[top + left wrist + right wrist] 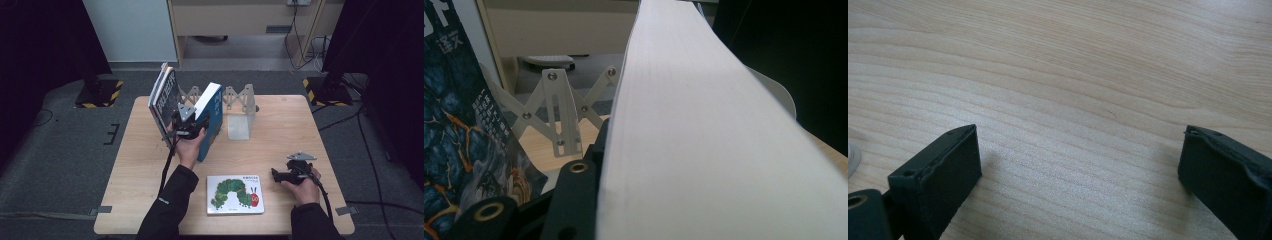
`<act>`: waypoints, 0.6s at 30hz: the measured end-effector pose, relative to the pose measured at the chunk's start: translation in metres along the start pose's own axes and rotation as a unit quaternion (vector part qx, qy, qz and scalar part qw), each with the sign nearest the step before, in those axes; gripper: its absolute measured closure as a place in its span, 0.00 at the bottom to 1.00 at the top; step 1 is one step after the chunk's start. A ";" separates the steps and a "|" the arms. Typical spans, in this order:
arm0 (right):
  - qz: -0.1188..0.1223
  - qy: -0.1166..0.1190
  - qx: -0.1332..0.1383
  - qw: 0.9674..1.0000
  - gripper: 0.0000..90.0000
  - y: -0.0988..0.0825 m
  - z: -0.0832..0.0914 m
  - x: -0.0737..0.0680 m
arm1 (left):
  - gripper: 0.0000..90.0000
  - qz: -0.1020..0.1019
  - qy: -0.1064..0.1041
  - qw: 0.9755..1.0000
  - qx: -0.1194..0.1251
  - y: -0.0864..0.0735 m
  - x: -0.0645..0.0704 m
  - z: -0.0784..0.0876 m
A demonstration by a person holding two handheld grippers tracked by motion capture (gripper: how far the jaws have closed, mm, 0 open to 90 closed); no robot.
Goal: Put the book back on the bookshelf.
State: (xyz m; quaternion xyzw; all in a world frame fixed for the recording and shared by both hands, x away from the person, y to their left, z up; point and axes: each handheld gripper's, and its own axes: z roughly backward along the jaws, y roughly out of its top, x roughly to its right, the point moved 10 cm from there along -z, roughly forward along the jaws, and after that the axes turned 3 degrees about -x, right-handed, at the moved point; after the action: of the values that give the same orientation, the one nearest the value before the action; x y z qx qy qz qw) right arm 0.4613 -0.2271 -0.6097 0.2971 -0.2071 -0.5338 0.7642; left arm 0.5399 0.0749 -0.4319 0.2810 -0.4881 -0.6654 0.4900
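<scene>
On the wooden bench [280, 125], far side, a white folding book rack [239, 107] stands with its scissor-lattice back, and two dark-covered books [163, 95] lean upright at its left end. Just right of them the blue book [214, 120] is tilted, top edge leaning left, and the left hand-held gripper [189, 121] has it pinched by its near edge. In the left gripper view the white page block [704, 150] runs straight up from the jaws, with the dark cover [459, 135] at left and the rack's lattice [559, 115] behind. Near the front edge, a caterpillar picture book [235, 194] lies flat, well apart from the rack. To its right the right hand-held gripper [292, 175] rests low over bare wood, jaws spread wide, nothing between them.
</scene>
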 end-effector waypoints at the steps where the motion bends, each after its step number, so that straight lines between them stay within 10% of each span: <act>1: 0.000 0.000 0.000 1.000 0.04 0.000 0.000 0.000 | 0.63 0.000 0.000 1.000 0.002 0.000 0.001 -0.001; 18: 0.000 0.000 0.000 1.000 0.04 0.000 0.000 0.000 | 0.61 -0.004 0.009 1.000 0.017 -0.001 0.004 -0.009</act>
State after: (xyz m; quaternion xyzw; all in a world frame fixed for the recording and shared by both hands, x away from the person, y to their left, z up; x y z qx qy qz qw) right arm 0.4612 -0.2271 -0.6097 0.2972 -0.2068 -0.5339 0.7641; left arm 0.5459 0.0680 -0.4363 0.2975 -0.4939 -0.6561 0.4869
